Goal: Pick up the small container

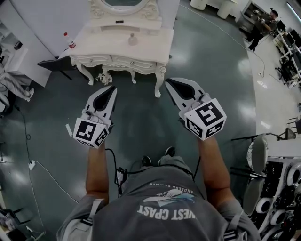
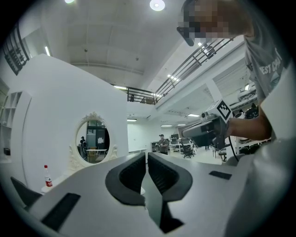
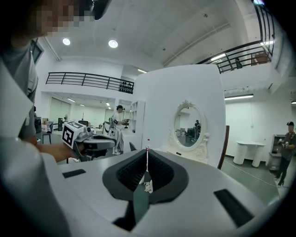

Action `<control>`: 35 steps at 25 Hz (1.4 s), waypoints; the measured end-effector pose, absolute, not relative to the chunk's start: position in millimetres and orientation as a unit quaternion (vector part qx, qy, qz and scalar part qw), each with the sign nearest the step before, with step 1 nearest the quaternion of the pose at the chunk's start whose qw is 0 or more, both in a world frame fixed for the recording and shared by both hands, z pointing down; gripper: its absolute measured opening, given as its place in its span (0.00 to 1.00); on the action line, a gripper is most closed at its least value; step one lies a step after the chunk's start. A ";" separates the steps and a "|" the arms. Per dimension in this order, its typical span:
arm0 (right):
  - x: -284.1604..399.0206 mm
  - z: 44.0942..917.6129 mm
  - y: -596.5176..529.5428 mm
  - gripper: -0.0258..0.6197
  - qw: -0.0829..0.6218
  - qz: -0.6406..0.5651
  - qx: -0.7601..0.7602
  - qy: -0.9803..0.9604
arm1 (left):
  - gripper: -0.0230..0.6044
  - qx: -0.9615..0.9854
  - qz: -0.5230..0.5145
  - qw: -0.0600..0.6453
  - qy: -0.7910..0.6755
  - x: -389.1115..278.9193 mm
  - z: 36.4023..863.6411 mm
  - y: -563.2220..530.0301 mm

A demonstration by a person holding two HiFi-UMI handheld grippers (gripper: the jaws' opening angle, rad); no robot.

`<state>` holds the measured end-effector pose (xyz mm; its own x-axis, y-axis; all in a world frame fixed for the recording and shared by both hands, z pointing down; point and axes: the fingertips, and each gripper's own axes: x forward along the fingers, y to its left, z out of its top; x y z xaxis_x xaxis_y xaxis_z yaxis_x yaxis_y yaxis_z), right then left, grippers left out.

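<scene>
Two sets of tongs out front, left tongs (image 1: 112, 90) and right tongs (image 1: 171, 83), both clenched on nothing, pads pressed together and tips aimed toward the bench (image 1: 150, 47). Small container (image 1: 132, 39), seemingly the pale rounded thing too small to read further, standing on the bench top well ahead of both tips, roughly on the line between them and short of the oval mirror (image 1: 123, 4) at the back. Not within reach from here, by the look of it, so step in first. Choose one set of tongs, spread it wide before arriving, and come in low and level over the white top rather than from above. Straddle the body of the container near its base, squeeze gently, then lift straight up. Keep the idle tongs drawn back and away from the red-capped bottle (image 1: 70, 42) at the bench end beyond the left tongs. Ornate white bench, curved legs, drawers along the front. Beneath the tongs, glossy dark floor (image 1: 141, 122) patched with lamp glare. Around, a big open hall: high white ceiling (image 2: 115, 37), railed balcony (image 3: 88, 79), one person (image 1: 261, 24) far off past the right tongs.
</scene>
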<state>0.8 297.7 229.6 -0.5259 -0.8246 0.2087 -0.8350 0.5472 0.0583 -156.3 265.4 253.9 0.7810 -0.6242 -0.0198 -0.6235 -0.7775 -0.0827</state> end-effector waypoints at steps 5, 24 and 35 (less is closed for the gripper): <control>17.5 230.2 270.3 0.08 0.099 0.023 0.468 -0.878 | 0.09 -0.939 -0.016 0.043 0.342 -143.7 258.2 246.1; 67.5 237.7 129.0 0.09 0.080 0.024 0.376 -0.923 | 0.09 -0.898 -0.041 0.036 0.436 -95.3 260.2 153.4; 87.9 248.5 77.0 0.09 0.075 0.029 0.350 -0.933 | 0.09 -0.885 -0.057 0.035 0.460 -73.3 268.9 110.7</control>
